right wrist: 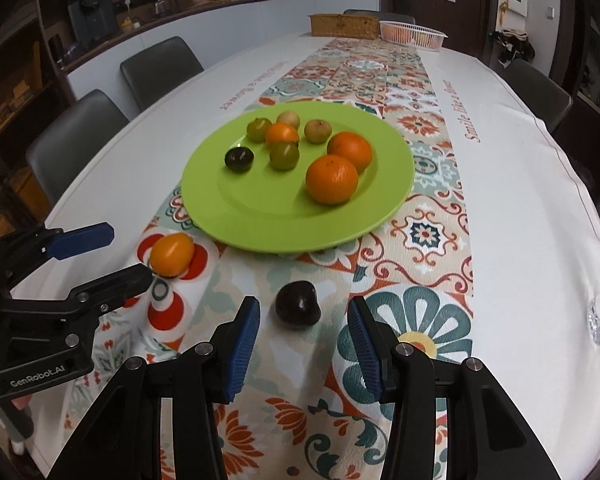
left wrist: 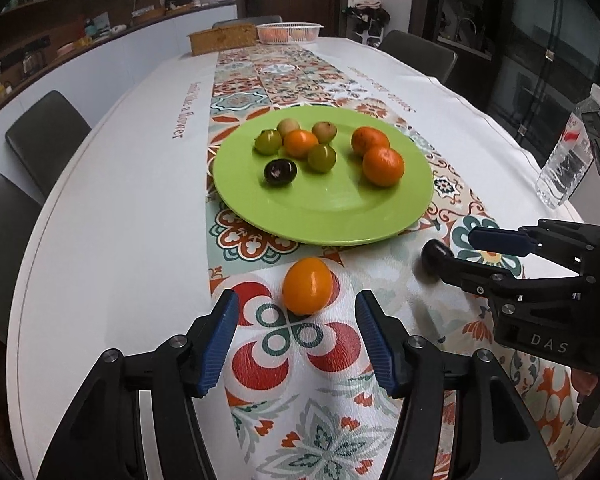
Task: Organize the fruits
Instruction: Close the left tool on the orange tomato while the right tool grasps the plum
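A small orange fruit [left wrist: 307, 285] lies on the patterned table runner in front of the green plate [left wrist: 324, 216]. My left gripper [left wrist: 298, 295] stands open just behind it, pads apart from the fruit. A dark plum-like fruit [right wrist: 298, 304] lies to its right, level with the tips of my open right gripper [right wrist: 304, 302], untouched by the pads. Each gripper also appears in the other's view: right gripper [left wrist: 456, 252] by the dark fruit [left wrist: 432, 256], left gripper [right wrist: 130, 254] by the orange fruit [right wrist: 172, 254]. The plate [right wrist: 260, 224] holds two mandarins, a small orange, a dark fruit and several green ones.
A clear water bottle [left wrist: 564, 160] stands near the table's right edge. A wicker box [left wrist: 222, 40] and a white plastic basket [left wrist: 290, 32] sit at the far end. Dark chairs [right wrist: 80, 136] line the left side, and more stand beyond the right edge.
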### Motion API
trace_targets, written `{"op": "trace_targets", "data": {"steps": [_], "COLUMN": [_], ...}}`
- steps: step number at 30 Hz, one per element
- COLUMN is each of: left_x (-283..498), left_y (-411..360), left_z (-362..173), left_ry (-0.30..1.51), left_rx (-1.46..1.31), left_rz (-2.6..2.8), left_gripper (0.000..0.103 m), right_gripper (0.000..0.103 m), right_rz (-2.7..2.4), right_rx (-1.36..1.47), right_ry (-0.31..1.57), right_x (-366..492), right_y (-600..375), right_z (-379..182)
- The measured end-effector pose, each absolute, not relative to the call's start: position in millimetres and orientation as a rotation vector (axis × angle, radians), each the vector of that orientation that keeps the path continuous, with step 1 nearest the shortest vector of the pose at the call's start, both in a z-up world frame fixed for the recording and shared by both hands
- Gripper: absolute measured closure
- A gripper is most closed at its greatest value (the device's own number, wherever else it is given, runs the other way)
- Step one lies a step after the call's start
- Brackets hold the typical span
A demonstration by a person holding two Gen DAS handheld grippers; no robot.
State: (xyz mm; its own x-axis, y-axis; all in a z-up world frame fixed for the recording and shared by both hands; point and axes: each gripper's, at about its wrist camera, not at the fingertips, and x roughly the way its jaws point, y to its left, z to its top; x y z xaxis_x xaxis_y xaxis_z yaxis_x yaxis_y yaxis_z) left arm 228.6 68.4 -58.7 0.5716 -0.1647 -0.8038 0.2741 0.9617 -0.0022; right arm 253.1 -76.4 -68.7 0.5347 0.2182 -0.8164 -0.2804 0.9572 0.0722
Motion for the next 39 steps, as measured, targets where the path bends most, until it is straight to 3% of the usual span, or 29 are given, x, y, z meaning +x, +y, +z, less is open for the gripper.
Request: {"op": "trace_targets", "data": {"steps": [9,15,21,24,39], "left_x": [245.9,255.9,260.2,260.3,233.8], "left_y": [65.8,64.5,62.7,62.1,51.8], "left_z": [-70.3,-77.8,-84.6,-84.8,-53.9], "left_ry": [0.949,0.979,1.01,1.013,0.943], "left_rx": [0.141,0.116,0.092,0.084,0.086], "left_rz": [-0.283,-0.291,-0.304,-0.315,-0.316], "left_gripper": [0.045,0.058,0.071,0.072,0.072], "right_gripper": [0.056,0.057,0.07,0.074,0.075], "right_rz": [0.304,0.315,0.316,0.327,0.372], "right_rx": [-0.084,-0.092,-0.101,-0.097,-0.075], "right_ry": [0.995,1.002,1.01,1.01,0.939], "right_x": [259.9,263.4,267.4,267.7,251.6], "right_y": [-71.6,-67.8,-66.9,-66.4,-71.1], "right_z": [-80.5,-84.6,-88.3,-88.5,-61.3]}}
